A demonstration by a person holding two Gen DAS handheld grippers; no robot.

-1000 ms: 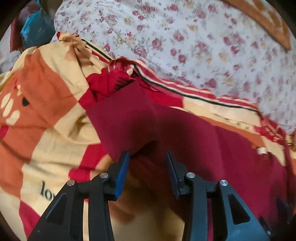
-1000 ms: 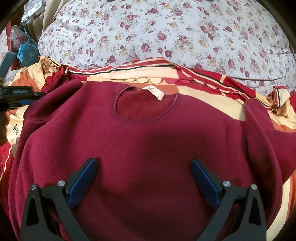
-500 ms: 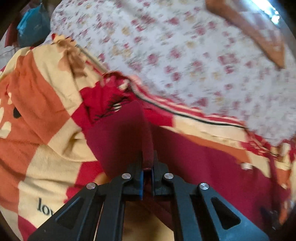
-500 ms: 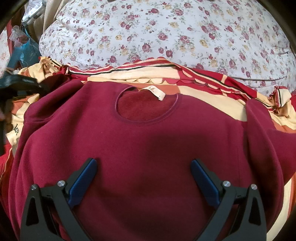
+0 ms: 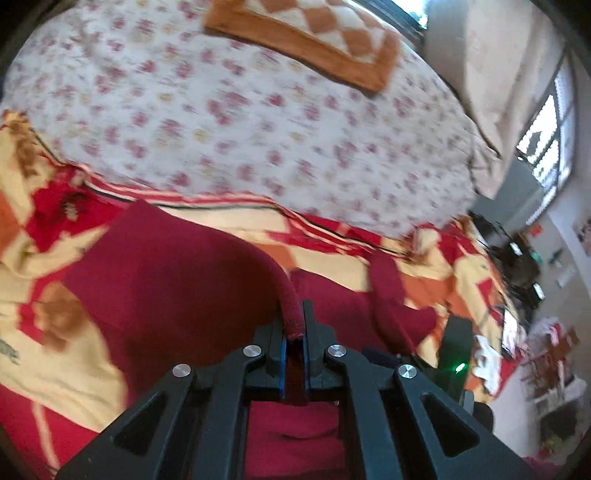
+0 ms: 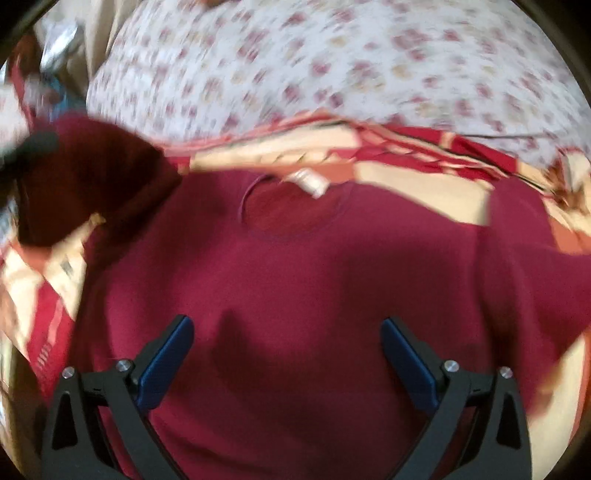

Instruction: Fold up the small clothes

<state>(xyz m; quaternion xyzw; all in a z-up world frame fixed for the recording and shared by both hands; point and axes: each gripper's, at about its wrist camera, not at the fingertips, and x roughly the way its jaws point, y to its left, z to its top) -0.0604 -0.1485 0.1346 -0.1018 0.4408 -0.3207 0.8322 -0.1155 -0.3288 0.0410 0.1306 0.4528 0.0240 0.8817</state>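
A dark red sweatshirt [image 6: 295, 295] lies face up on a patterned blanket, its round neck opening [image 6: 291, 210] with a white label at the far side. My left gripper [image 5: 293, 321] is shut on the cuff end of the left sleeve [image 5: 177, 280] and holds it lifted off the blanket; the lifted sleeve [image 6: 92, 177] also shows at the left of the right wrist view. My right gripper [image 6: 286, 343] is open and empty, hovering over the sweatshirt's chest. The right sleeve [image 6: 528, 266] lies along the body at the right.
The red, orange and cream blanket [image 5: 44, 332] covers the bed. A large floral pillow [image 6: 332, 66] sits behind the sweatshirt, with an orange checked cloth [image 5: 306, 33] on top. A window and room clutter [image 5: 546, 332] lie to the right.
My left gripper shut on the left sleeve's end, then lifted it and swung right across the sweatshirt. My right gripper stayed open and shifted slightly.
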